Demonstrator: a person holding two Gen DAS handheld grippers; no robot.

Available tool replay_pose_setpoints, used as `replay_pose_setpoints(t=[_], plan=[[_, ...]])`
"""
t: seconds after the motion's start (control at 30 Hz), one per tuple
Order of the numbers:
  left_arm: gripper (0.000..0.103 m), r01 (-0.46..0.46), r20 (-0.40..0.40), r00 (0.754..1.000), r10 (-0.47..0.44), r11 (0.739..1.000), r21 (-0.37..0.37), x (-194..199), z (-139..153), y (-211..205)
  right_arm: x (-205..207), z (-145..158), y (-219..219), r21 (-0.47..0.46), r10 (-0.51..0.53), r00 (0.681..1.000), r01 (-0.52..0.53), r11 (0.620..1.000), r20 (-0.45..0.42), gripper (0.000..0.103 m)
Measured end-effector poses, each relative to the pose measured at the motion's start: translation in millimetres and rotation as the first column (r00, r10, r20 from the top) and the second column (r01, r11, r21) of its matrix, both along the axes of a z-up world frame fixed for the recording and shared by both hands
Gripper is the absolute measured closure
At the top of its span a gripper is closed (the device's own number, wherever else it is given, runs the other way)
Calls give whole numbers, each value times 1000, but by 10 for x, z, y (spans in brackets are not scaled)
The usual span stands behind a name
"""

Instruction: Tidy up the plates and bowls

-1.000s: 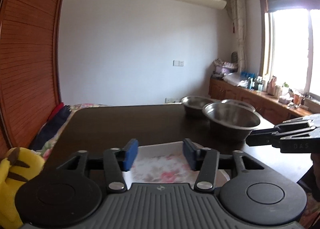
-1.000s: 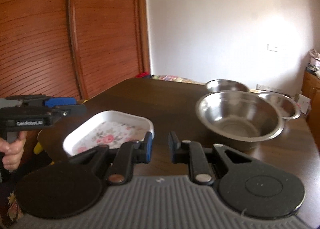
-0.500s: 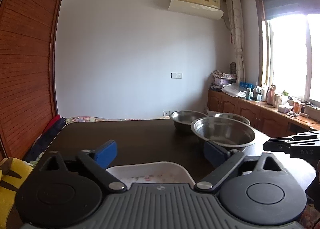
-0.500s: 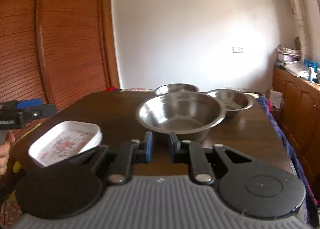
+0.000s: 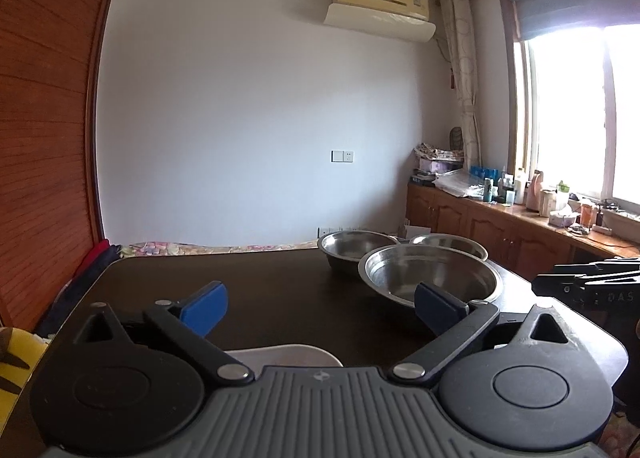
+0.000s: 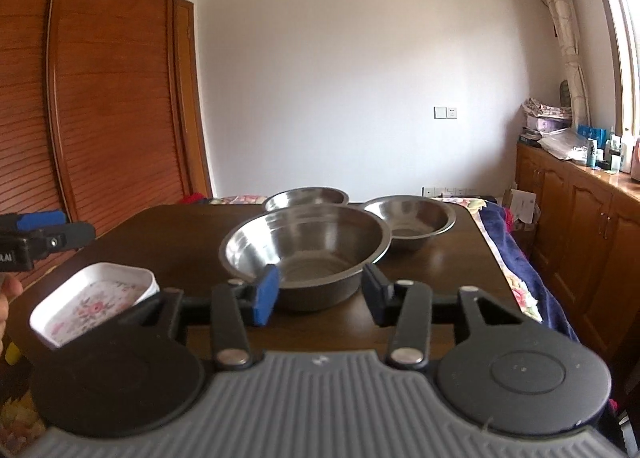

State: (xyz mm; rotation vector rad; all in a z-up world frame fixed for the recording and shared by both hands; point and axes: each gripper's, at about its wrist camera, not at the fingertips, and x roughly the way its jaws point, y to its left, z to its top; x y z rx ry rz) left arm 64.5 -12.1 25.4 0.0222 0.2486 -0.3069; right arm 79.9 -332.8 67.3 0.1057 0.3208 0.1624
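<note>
Right gripper (image 6: 316,294) jaws wide, facing big bowl (image 6: 304,248) mid-frame; left gripper (image 5: 320,308) wide. Next, likely: grip its rim.

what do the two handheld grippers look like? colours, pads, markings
Both match: the left gripper and right gripper have black linkage arms with silver pivot screws, blue pads on the fingers, two black round discs and a grey ribbed body. Side-on, white lettering shows: "DAS" on the right gripper, letters ending "AI" on the left. No cables visible.
</note>
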Motion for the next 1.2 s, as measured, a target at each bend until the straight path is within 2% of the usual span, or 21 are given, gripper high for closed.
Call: replay_pose_setpoints(t=[0.03, 0.17, 0.27, 0.73, 0.97, 1.1, 1.2], plan=[[0, 1, -2, 1000, -1, 1000, 0, 13, 0, -11, 9, -2, -10, 0, -5, 1000, 5, 1000, 2, 50], [0, 9, -7, 1000, -9, 1000, -3, 88, 9, -70, 40, -1, -51, 4, -13, 1000, 12, 1000, 24, 25], [0, 23, -3, 1000, -23, 1000, 4, 142, 17, -134, 89, 14, -100, 22, -16, 999, 15, 1000, 37, 16], [0, 52, -17, 999, -51, 998, 21, 384, 137, -263, 434, 61, -241, 10, 1, 1000, -1, 1000, 2, 15], [0, 83, -74, 994, -82, 997, 11, 639, 277, -296, 632, 98, -302, -13, 28, 999, -28, 1000, -31, 16], [0, 114, -94, 989, -110, 993, 37, 792, 319, -386, 749, 104, -352, 15, 47, 998, -47, 999, -50, 16], [0, 127, -106, 987, -121, 991, 52, 864, 297, -472, 821, 73, -347, 2, 56, 997, -56, 998, -61, 16]])
